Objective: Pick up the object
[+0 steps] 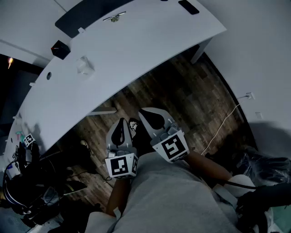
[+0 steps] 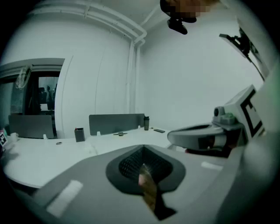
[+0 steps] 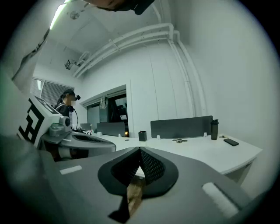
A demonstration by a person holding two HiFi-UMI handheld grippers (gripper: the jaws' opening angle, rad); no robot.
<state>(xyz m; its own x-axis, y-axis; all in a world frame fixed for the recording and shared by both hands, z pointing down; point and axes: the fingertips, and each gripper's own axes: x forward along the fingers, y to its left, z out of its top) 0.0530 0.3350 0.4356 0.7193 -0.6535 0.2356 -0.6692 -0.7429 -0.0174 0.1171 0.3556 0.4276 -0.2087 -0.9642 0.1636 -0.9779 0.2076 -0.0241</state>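
- Small metal object (image 1: 113, 18), likely the target, is lying untouched on the desk (image 1: 150, 45) at twelve o'clock.
- Left gripper (image 1: 122, 123) and right gripper (image 1: 144, 113) are idling closed and empty; the whole pickup is remaining.

1. A wide bare stretch of the white table (image 1: 136, 50) is left open along its near curved edge.
2. The far side is closed off by a dark divider panel (image 1: 86, 16).
3. A black pen holder (image 1: 59, 49), a small pale object (image 1: 84, 65), a metal piece (image 1: 114, 18) and a phone (image 1: 188, 7) are set well apart on the table.
4. Open wooden floor (image 1: 182, 100) is seen between the table edge and the left gripper (image 1: 122, 122) and right gripper (image 1: 146, 113).
5. The floor at the left is crowded by dark gear (image 1: 32, 195), and a white cable (image 1: 223, 127) is trailed across it at the right.
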